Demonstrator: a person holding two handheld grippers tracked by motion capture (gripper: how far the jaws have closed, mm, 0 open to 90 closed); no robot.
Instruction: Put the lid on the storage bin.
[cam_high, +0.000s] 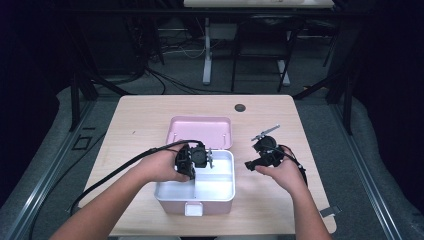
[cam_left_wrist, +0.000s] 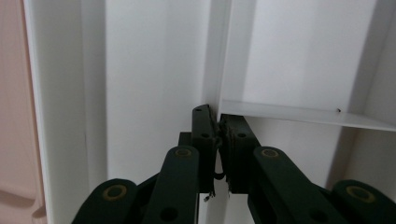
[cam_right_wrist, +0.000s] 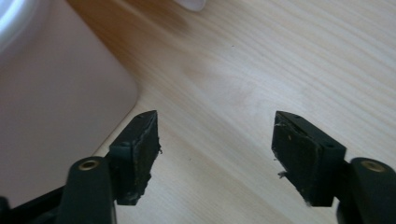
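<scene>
Lunchbox (cam_high: 220, 192), pink outside and white inside, sits open near the front middle of the wooden table (cam_high: 150, 115); its pink lid (cam_high: 200, 131) lies flat just behind it; white dividers (cam_left_wrist: 299, 114) split the inside into compartments; no brand, label or writing can be read anywhere. Left gripper (cam_high: 196, 159) reaches down into the box at its back left; in the left gripper view its jaws stand narrow, astride the thin upright divider wall (cam_left_wrist: 215, 56); whether the pads press on it I cannot tell. Right gripper (cam_right_wrist: 215, 156) hovers over bare wood just beside the box's rounded pink corner (cam_right_wrist: 60, 93), jaws wide with nothing between them.
</scene>
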